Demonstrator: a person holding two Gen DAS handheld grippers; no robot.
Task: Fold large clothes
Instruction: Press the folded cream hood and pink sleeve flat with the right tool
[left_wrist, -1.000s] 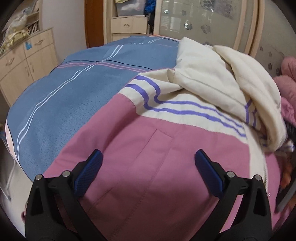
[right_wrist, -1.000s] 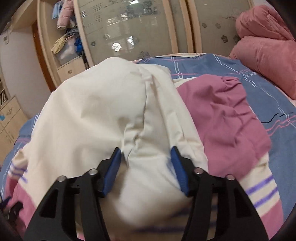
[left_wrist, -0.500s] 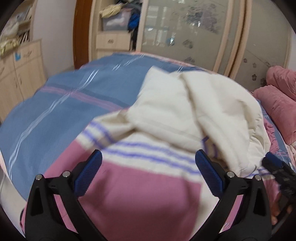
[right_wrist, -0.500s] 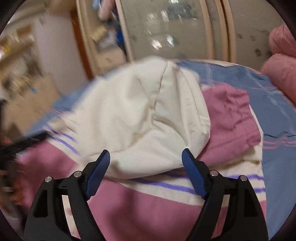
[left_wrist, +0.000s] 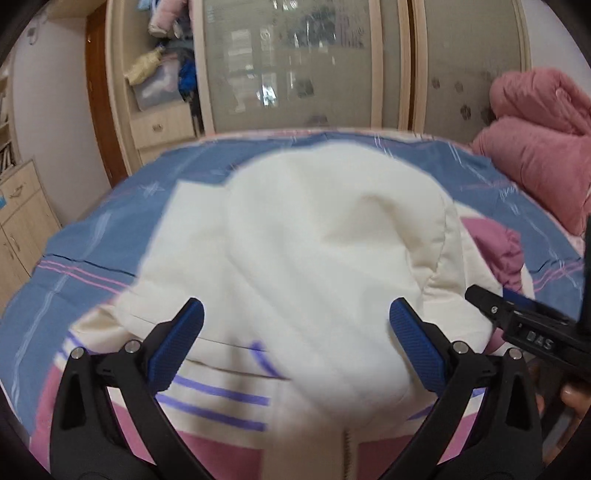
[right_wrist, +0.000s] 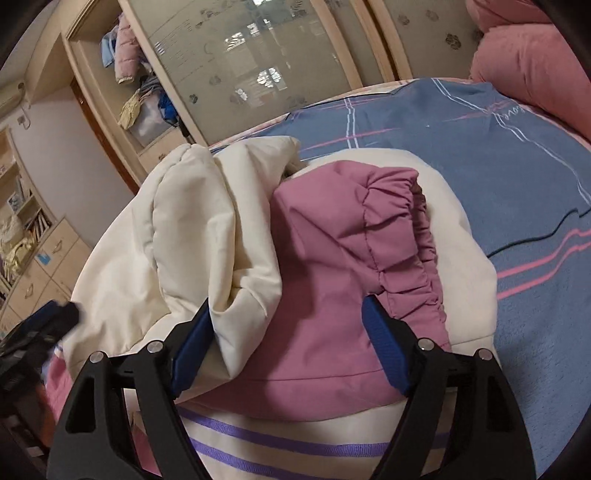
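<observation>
A large padded jacket, pink and cream with purple stripes (left_wrist: 221, 395), lies on the bed. Its cream hood (left_wrist: 325, 229) is folded forward over the chest, above the zip (left_wrist: 347, 450). My left gripper (left_wrist: 295, 310) hovers open over the hood's near edge, holding nothing. My right gripper (right_wrist: 288, 306) stands open over the pink sleeve (right_wrist: 332, 251), whose gathered cuff lies on the cream body. The hood's edge (right_wrist: 229, 258) brushes its left pad; nothing is gripped. Each gripper shows in the other's view: the right gripper (left_wrist: 517, 321) and the left gripper (right_wrist: 55, 314).
The jacket rests on a blue bedspread (left_wrist: 110, 236) with pink and white lines. A bunched pink quilt (left_wrist: 535, 155) lies at the right. Wardrobe sliding doors (left_wrist: 295, 74) stand behind the bed, and a low drawer cabinet (left_wrist: 22, 221) is at the left.
My right gripper let go of the cream hood, opened wide and shifted right over the pink sleeve. My left gripper swung from the pink body toward the hood, staying open.
</observation>
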